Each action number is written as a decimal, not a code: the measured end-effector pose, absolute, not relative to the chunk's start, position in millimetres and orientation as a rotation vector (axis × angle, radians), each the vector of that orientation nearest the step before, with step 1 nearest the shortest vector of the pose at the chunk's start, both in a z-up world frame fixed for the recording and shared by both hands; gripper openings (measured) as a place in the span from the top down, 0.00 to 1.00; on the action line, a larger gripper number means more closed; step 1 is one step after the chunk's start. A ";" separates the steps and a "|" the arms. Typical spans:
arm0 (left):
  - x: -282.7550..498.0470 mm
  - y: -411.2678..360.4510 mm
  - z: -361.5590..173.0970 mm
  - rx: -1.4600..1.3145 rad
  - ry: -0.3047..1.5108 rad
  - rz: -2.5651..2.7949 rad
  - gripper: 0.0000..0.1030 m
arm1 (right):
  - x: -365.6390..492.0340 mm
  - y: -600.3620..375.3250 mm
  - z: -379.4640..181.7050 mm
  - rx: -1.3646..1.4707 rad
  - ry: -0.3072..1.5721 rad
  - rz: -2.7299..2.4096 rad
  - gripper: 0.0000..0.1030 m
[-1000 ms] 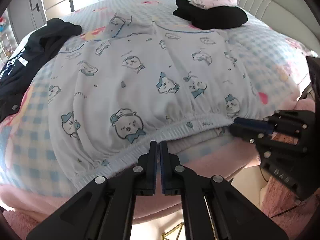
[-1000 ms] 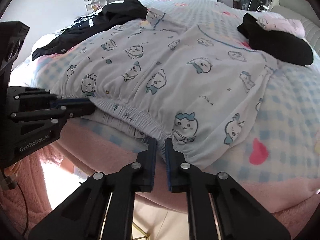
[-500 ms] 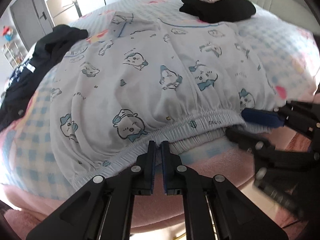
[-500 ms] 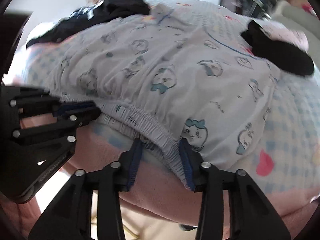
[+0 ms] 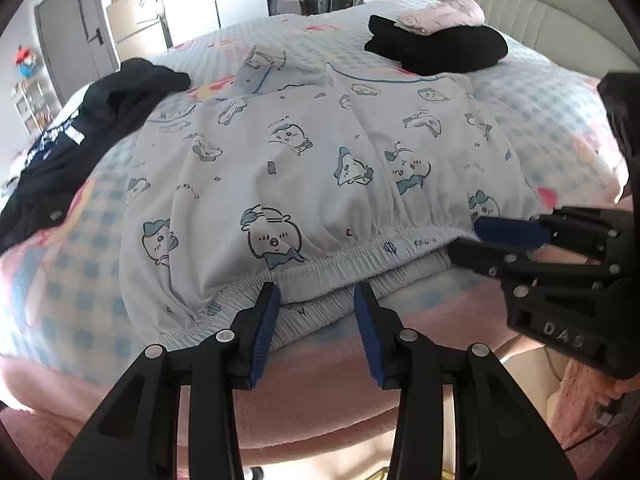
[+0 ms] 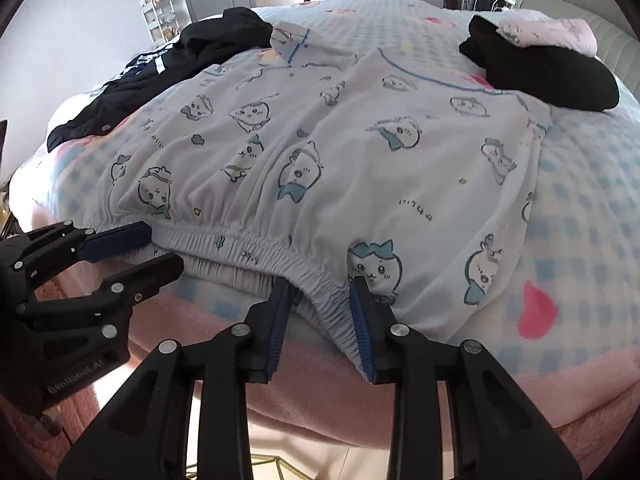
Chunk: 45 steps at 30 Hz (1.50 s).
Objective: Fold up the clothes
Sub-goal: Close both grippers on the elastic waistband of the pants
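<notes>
White pajama bottoms printed with blue cartoon animals lie spread flat on the bed, their elastic waistband along the near edge. My left gripper is at the left part of the waistband. Its jaws are opening, their tips on either side of the lower hem layer without pressing it. My right gripper stands open at the right part, with a bunched fold of waistband between its blue pads. Each view shows the other gripper from the side, jaws apart at the hem.
A crumpled black garment lies at the far left. At the far right sits a folded black garment with a pink one on top. The checked blanket ends in a pink edge below the grippers.
Both grippers went from shut to open, the right first, then the left. Both have edged forward, so their tips now reach the waistband.
</notes>
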<state>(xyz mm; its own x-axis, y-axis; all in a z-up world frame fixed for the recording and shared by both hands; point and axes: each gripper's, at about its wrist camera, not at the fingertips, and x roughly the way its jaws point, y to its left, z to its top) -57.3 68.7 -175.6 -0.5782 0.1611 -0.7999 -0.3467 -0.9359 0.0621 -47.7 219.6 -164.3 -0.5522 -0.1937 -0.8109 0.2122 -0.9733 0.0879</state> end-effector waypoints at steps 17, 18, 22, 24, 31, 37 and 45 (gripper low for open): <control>-55.2 45.1 -163.8 -1.187 0.291 2.590 0.59 | -44.8 234.2 -160.7 1.334 -0.049 -2.644 0.74; -55.5 45.3 -165.2 -1.193 0.285 2.578 0.56 | -44.8 235.1 -160.1 1.331 -0.064 -2.647 0.74; -53.8 53.5 -176.3 -1.222 0.320 2.523 0.46 | -47.6 238.3 -161.2 1.334 -0.103 -2.630 0.74; -53.8 63.3 -182.0 -1.230 0.402 2.532 0.46 | -48.9 239.5 -162.2 1.337 -0.122 -2.617 0.72; -56.3 64.9 -162.9 -1.138 0.412 2.638 0.46 | -47.6 239.7 -161.1 1.323 -0.134 -2.598 0.72; -61.7 55.5 -176.2 -1.212 0.518 2.690 0.60 | -45.3 235.7 -157.5 1.309 -0.082 -2.619 0.73; -41.7 64.1 -159.1 -1.134 0.520 2.630 0.95 | -38.7 223.8 -156.3 1.284 -0.036 -2.566 0.77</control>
<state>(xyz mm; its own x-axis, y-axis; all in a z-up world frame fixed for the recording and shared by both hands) -41.7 64.1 -159.1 -0.6740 0.0690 -0.7355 -0.3437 -0.9106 0.2295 -38.7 223.8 -156.3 -0.5701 -0.2512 -0.7822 0.2291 -0.9629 0.1423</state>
